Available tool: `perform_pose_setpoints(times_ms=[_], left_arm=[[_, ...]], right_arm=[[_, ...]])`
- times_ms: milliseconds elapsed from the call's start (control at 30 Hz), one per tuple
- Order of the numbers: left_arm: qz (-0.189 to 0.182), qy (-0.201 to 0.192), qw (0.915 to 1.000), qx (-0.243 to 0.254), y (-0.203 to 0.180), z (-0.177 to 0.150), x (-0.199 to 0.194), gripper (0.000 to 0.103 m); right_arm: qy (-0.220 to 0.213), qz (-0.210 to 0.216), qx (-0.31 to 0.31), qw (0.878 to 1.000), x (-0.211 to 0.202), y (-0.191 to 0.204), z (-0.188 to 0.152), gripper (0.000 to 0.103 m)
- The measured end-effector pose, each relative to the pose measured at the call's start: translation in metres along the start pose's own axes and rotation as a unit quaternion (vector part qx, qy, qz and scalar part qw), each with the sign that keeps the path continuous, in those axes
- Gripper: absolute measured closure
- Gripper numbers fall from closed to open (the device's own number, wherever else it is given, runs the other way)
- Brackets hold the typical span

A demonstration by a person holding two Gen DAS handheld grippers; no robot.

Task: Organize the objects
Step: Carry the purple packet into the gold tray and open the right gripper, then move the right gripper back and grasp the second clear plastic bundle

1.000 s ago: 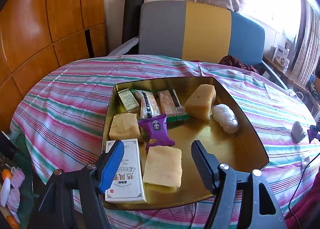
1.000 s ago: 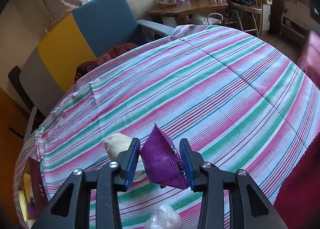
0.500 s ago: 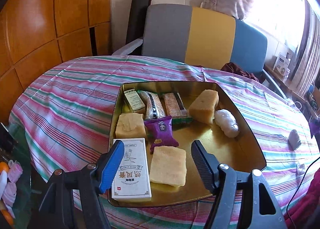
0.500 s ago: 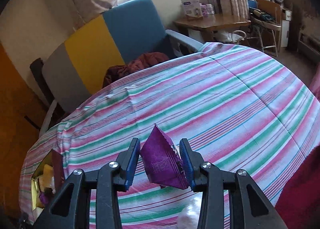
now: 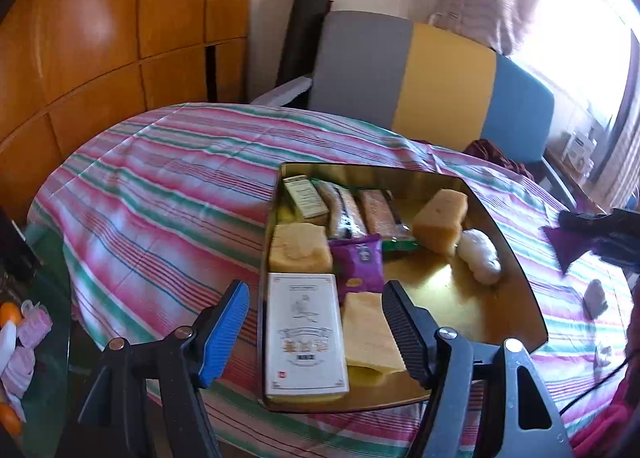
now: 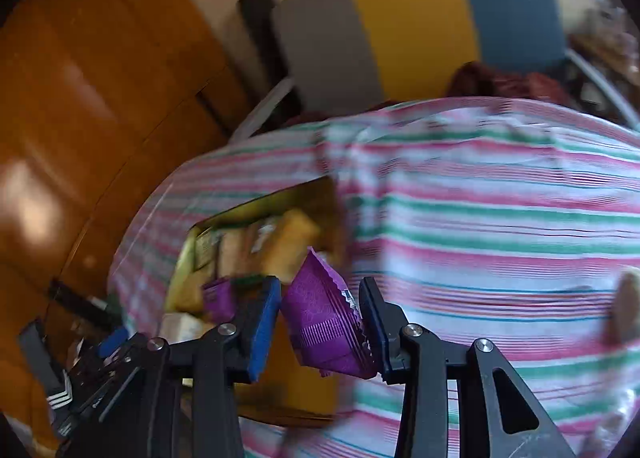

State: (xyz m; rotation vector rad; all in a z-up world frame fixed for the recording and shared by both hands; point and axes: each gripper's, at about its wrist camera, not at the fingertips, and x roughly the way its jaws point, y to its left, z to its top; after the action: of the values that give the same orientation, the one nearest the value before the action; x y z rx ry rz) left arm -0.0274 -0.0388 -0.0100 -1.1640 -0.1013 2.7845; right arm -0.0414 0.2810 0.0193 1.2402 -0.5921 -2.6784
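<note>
White box (image 5: 306,334) in gold tin (image 5: 516,258): label characters too blurred to read. Right claw (image 6: 320,328) pinches purple packet (image 6: 326,332) above striped worktop (image 6: 500,226) beside tin. Left claw (image 5: 316,318) wide, closing slightly, empty.

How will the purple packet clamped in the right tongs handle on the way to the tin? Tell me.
Probably light and floppy: the purple packet bulges between the right tongs. Its glossy crimped film may slip. Likely no rolling once flat in the gold tin.
</note>
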Motion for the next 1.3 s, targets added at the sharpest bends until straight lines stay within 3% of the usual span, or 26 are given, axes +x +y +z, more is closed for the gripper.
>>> perform_pose_setpoints(times_ms=[167,400,533,600,733,1300], left_arm=[[0.007,0.001,0.9998,-0.016,0.014,0.001,0.003,0.036],[0.015,0.005,0.9997,-0.02,0.021,0.0,0.007,0.036],[0.015,0.006,0.9997,-0.02,0.021,0.0,0.008,0.036],[0.016,0.005,0.9997,-0.019,0.022,0.0,0.008,0.036],[0.016,0.005,0.9997,-0.02,0.021,0.001,0.008,0.036],[-0.001,-0.004,1.0,0.002,0.002,-0.001,-0.002,0.036]], right_arm=[[0.064,0.034,-0.031,0.997,0.067,0.05,-0.002,0.062],[0.138,0.022,-0.043,0.989,0.152,0.08,-0.011,0.062],[0.152,0.005,-0.06,0.987,0.177,0.089,-0.019,0.061],[0.148,0.004,-0.061,0.987,0.18,0.091,-0.019,0.059],[0.131,0.001,-0.066,0.989,0.169,0.088,-0.018,0.043],[0.051,-0.008,-0.07,0.996,0.083,0.068,-0.018,0.035]])
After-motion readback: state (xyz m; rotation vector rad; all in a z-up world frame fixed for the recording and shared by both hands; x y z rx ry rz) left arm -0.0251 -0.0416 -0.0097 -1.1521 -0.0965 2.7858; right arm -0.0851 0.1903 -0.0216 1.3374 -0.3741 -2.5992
